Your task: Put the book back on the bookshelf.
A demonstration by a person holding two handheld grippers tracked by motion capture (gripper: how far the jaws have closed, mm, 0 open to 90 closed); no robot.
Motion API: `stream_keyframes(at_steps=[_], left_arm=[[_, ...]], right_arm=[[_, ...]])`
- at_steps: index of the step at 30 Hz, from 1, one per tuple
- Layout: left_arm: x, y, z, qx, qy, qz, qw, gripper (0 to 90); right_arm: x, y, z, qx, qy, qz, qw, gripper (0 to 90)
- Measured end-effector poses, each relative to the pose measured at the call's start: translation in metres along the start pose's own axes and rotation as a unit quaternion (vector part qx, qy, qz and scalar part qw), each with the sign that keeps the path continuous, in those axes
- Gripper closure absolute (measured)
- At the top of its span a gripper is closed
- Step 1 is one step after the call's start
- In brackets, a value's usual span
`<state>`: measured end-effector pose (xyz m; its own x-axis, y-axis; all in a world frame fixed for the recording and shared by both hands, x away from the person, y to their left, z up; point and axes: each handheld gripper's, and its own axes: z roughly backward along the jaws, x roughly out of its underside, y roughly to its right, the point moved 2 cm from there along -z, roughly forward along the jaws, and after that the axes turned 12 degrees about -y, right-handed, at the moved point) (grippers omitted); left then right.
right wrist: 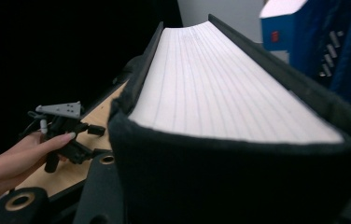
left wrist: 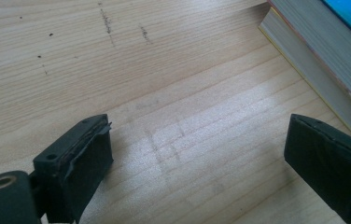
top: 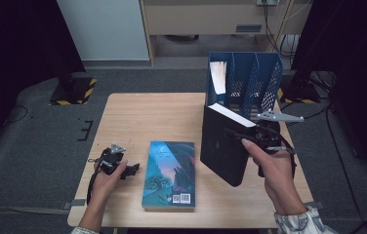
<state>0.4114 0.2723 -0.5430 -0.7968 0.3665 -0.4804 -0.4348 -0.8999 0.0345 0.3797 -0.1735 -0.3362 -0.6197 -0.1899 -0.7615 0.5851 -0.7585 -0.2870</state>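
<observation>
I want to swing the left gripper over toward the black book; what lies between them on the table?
In the high view, the blue book lies flat between the left gripper and the black book held by the right gripper.

It looked like a lab recording bay: black curtains hung at both frame edges, hazard-striped stand feet sat upper left, and cables trailed upper right over grey carpet.
</observation>
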Motion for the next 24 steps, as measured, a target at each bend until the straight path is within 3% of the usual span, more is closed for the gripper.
stream_keyframes(at_steps=[7,10,13,24], left_arm=[[0.001,0.0,0.0,-0.004,0.002,-0.002,1.0,6.5],[0.001,0.0,-0.001,-0.006,0.003,-0.002,1.0,6.2],[0.002,0.002,-0.003,-0.015,0.006,-0.015,0.9998,4.3],[0.005,0.003,-0.005,-0.012,0.022,-0.014,0.9996,0.8]], right_arm=[[0.0,0.012,0.014,0.006,0.008,-0.015,0.9998,52.9],[0.0,0.018,0.019,0.019,0.01,-0.017,0.9996,52.9],[-0.003,0.023,0.025,0.03,0.012,-0.02,0.9993,52.9],[-0.021,0.044,0.043,0.068,0.02,-0.037,0.9968,52.9]])
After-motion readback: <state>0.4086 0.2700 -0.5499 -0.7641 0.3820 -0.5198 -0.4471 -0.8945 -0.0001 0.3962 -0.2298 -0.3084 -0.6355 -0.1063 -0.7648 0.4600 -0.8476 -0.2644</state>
